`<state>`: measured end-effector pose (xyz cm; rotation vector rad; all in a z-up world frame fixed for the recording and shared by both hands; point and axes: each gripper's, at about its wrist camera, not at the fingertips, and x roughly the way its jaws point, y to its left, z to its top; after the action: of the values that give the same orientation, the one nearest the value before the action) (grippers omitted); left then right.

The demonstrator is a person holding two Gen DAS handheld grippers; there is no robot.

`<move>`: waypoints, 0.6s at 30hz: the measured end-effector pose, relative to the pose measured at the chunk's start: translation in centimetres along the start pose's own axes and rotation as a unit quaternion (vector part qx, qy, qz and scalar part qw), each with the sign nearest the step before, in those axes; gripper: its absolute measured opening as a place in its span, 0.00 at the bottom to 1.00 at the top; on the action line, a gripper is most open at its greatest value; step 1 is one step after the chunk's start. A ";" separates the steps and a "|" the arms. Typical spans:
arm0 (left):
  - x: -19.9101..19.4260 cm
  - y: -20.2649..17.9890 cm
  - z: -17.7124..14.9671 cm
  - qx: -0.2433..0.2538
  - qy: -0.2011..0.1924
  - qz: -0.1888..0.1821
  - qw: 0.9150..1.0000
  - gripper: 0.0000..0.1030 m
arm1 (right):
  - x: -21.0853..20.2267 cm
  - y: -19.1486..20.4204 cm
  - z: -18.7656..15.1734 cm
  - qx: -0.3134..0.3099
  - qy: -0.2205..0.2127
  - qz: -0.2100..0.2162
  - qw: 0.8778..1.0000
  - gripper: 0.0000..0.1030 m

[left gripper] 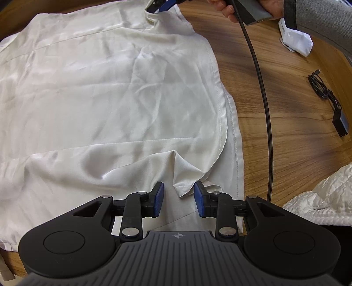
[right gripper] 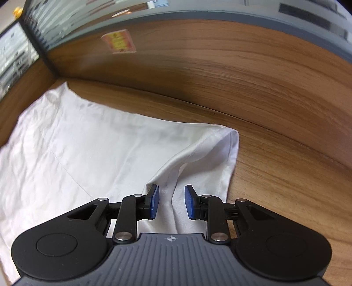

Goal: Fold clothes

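Observation:
A cream satin garment [left gripper: 99, 92] lies spread on the wooden table [left gripper: 286, 110]. My left gripper [left gripper: 178, 198] hovers over its near right corner. Its blue pads [left gripper: 158, 198] stand apart, and a folded-over fabric corner [left gripper: 187, 184] pokes up between them, close to the right pad. At the far right corner, my right gripper [left gripper: 157, 6] rests at a pucker in the cloth. In the right wrist view the right gripper [right gripper: 172, 202] is open, and a raised ridge of the garment [right gripper: 66, 143] runs between its fingers, brushing the left pad only.
A person's hand [left gripper: 222, 8] and grey sleeve [left gripper: 325, 24] hold the right gripper, whose black cable [left gripper: 261, 99] arcs over the table. Crumpled white paper [left gripper: 297, 41], a black cord with adapter [left gripper: 338, 123] and a quilted white garment [left gripper: 325, 198] lie at right. A wooden wall panel [right gripper: 220, 66] backs the table.

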<state>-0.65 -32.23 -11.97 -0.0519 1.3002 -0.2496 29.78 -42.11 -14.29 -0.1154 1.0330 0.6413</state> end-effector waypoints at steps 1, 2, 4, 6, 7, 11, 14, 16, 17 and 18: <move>0.0 0.0 0.0 0.000 0.000 0.000 1.000 0.33 | 0.0 0.4 0.0 -0.009 0.000 -0.004 1.000 0.28; 0.0 0.0 -0.1 -0.001 0.001 0.000 1.000 0.33 | 0.0 0.8 -0.1 -0.019 0.000 -0.008 1.000 0.28; 0.0 0.1 -0.2 0.000 0.000 0.001 1.000 0.34 | 0.1 1.6 -0.1 -0.037 0.000 -0.017 0.999 0.28; -0.1 0.0 -0.2 0.000 -0.001 0.002 1.000 0.34 | 0.2 2.4 -0.2 -0.058 0.001 -0.025 0.998 0.28; -0.1 0.0 -0.3 0.001 -0.002 0.003 1.000 0.34 | 0.2 2.7 -0.2 -0.068 0.001 -0.031 0.997 0.28; -0.3 0.1 -0.5 -0.002 -0.004 0.004 1.000 0.34 | 0.1 3.1 -0.3 -0.079 -0.001 -0.038 0.996 0.09; -0.4 0.2 -0.7 -0.002 -0.005 0.004 1.000 0.35 | -0.5 2.9 -0.2 -0.069 -0.007 -0.035 0.997 0.05; -0.4 0.2 -0.9 -0.001 -0.005 0.002 1.000 0.35 | -1.3 2.5 -0.2 -0.063 -0.015 -0.039 0.997 0.06; -0.5 0.2 -1.0 -0.001 -0.005 0.000 1.000 0.35 | -1.7 2.3 -0.2 -0.060 -0.019 -0.042 0.997 0.06; -0.5 0.2 -1.0 0.001 -0.005 -0.002 1.000 0.35 | -2.3 1.9 -0.2 -0.055 -0.023 -0.045 0.997 0.06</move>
<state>-1.73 -31.84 -11.81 -0.0542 1.2894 -0.2531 27.80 -41.65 -12.13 -0.2417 0.9433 0.6157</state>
